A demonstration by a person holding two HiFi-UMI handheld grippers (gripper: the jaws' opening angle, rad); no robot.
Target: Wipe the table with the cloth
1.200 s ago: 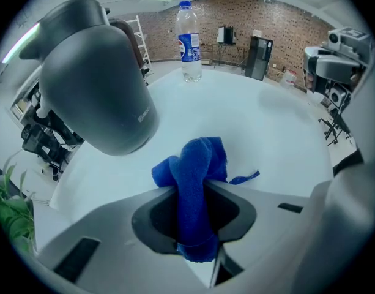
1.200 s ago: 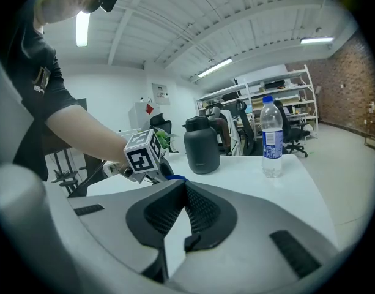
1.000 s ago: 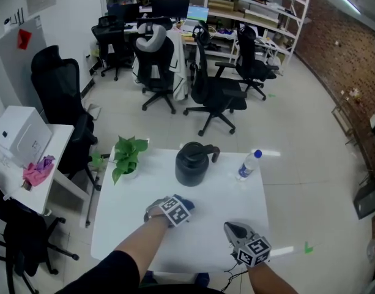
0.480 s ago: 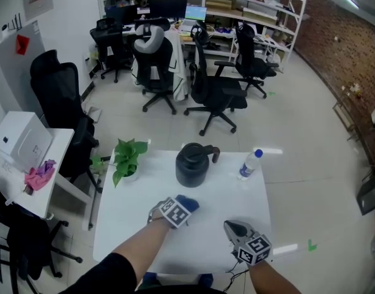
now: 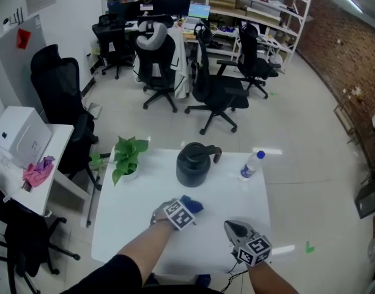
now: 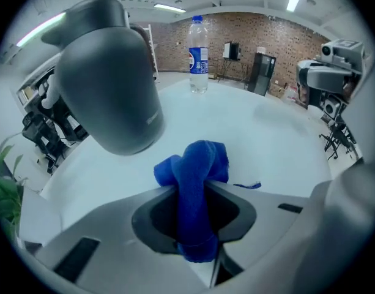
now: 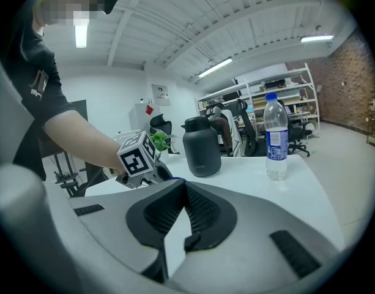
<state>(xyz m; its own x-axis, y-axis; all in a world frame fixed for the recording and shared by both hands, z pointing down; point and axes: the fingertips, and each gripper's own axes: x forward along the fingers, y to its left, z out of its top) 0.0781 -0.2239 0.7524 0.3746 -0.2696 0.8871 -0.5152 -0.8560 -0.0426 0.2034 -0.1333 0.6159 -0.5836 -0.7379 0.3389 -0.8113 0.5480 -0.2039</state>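
Observation:
A blue cloth (image 5: 193, 205) lies bunched on the white table (image 5: 129, 222), a little in front of the dark jug. My left gripper (image 5: 187, 207) points steeply down at the table and is shut on the cloth. In the left gripper view the cloth (image 6: 196, 164) is pinched between the jaws, with a wad bulging past the left gripper (image 6: 194, 192) onto the tabletop. My right gripper (image 5: 231, 228) hovers near the table's front right edge. In the right gripper view, the right gripper (image 7: 185, 187) has its tips together and nothing between them.
A dark jug (image 5: 193, 163) stands at the back middle of the table and a water bottle (image 5: 249, 165) at the back right. A potted plant (image 5: 127, 155) is at the back left corner. Office chairs (image 5: 215, 94) and a side desk (image 5: 28, 164) surround the table.
My left gripper has slid the cloth a little to the right across the table. The right gripper has stayed where it was.

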